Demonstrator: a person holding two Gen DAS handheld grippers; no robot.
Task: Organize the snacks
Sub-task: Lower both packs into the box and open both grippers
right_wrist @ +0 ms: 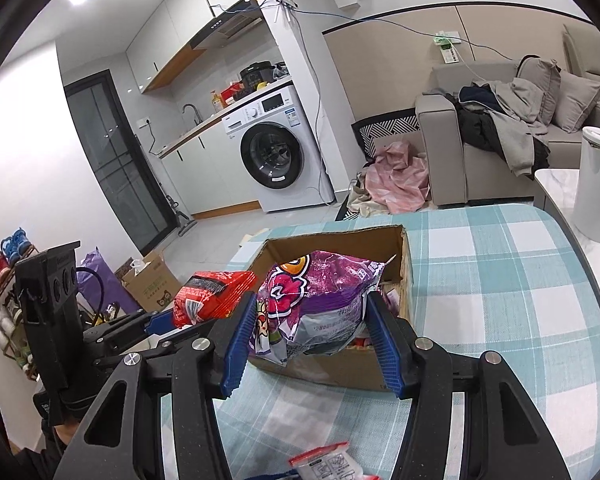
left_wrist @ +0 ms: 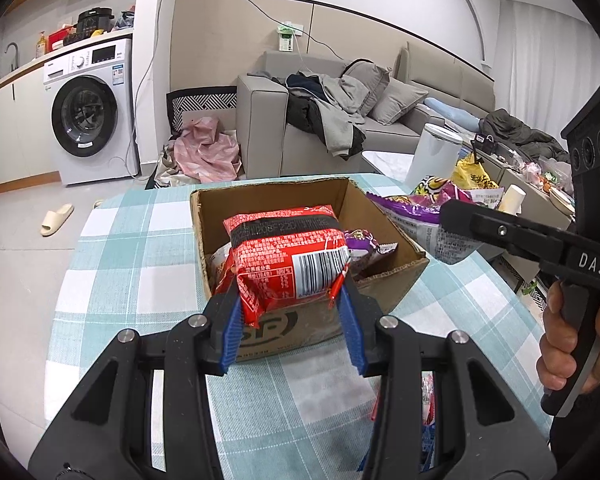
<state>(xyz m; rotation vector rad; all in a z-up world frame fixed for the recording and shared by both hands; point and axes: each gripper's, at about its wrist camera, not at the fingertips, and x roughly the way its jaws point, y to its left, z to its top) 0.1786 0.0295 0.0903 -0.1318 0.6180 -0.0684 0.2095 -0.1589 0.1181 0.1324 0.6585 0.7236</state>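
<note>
A red noodle packet (left_wrist: 288, 256) hangs over the near part of an open cardboard box (left_wrist: 380, 216), with my left gripper (left_wrist: 290, 300) shut on its lower end. In the right wrist view my right gripper (right_wrist: 310, 320) is shut on a purple snack bag (right_wrist: 320, 292), held above the box (right_wrist: 396, 248). The same purple bag (left_wrist: 412, 208) shows at the right of the left wrist view, beyond the right gripper's black finger. The red packet (right_wrist: 210, 292) appears left of the purple bag. Purple and pale packets (left_wrist: 364, 244) lie inside the box.
The box stands on a table with a teal checked cloth (left_wrist: 140, 248). A white bin (left_wrist: 432, 156) and a heap of snack bags (left_wrist: 472, 176) are at the right. A small red-edged packet (right_wrist: 328, 460) lies on the cloth near me. A person's hand (left_wrist: 572, 344) grips the right tool.
</note>
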